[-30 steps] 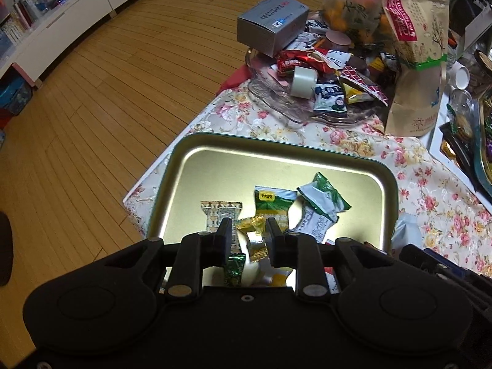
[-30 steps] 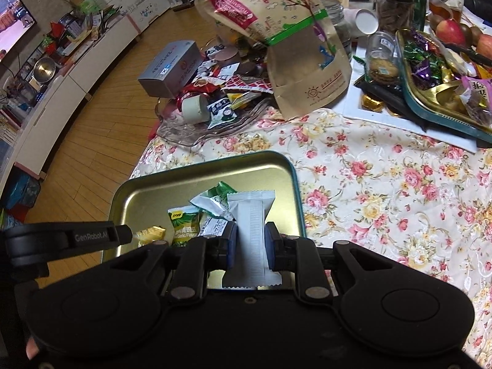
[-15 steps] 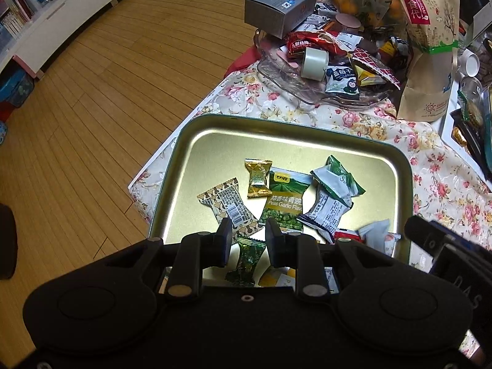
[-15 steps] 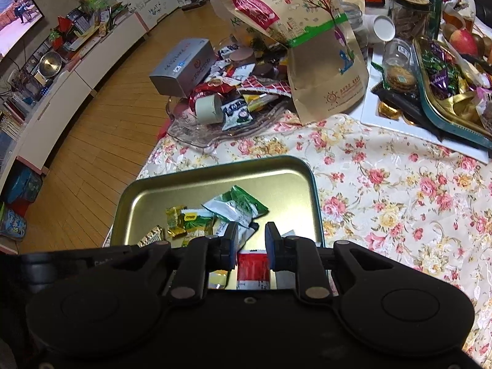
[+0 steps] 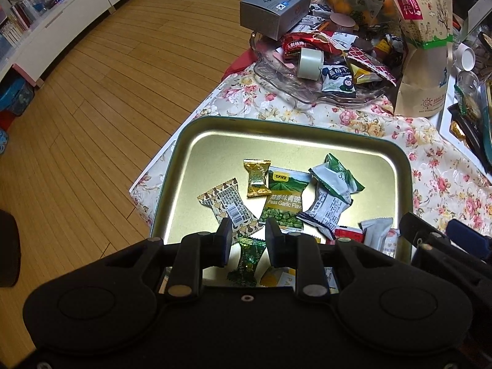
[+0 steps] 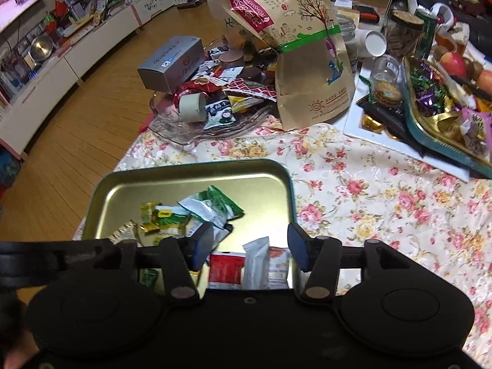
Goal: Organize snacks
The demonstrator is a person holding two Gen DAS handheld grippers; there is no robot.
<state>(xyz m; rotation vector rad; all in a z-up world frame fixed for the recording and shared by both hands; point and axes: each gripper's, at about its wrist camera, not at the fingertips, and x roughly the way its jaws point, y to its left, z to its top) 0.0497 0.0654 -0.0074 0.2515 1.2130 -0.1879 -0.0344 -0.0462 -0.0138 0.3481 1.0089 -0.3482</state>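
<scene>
The white snack packet (image 6: pixel 256 263) is lying in the near right corner of the gold tray (image 6: pixel 196 173), its long axis running from the near rim toward the tray's middle, with a red packet (image 6: pixel 226 269) touching its left side. The right gripper (image 6: pixel 250 247) is hovering just above it with its jaws spread wide and nothing between them, the white packet sitting below the gap, nearer the right finger. The left gripper (image 5: pixel 247 240) is hanging over the tray's near left part, jaws a small way apart and gripping nothing; a dark green candy (image 5: pixel 247 259) is lying beneath the gap, lengthwise along the fingers. Ahead of it a green peas packet (image 5: pixel 284 200) and a gold candy (image 5: pixel 257 177) are pointing toward the far rim
</scene>
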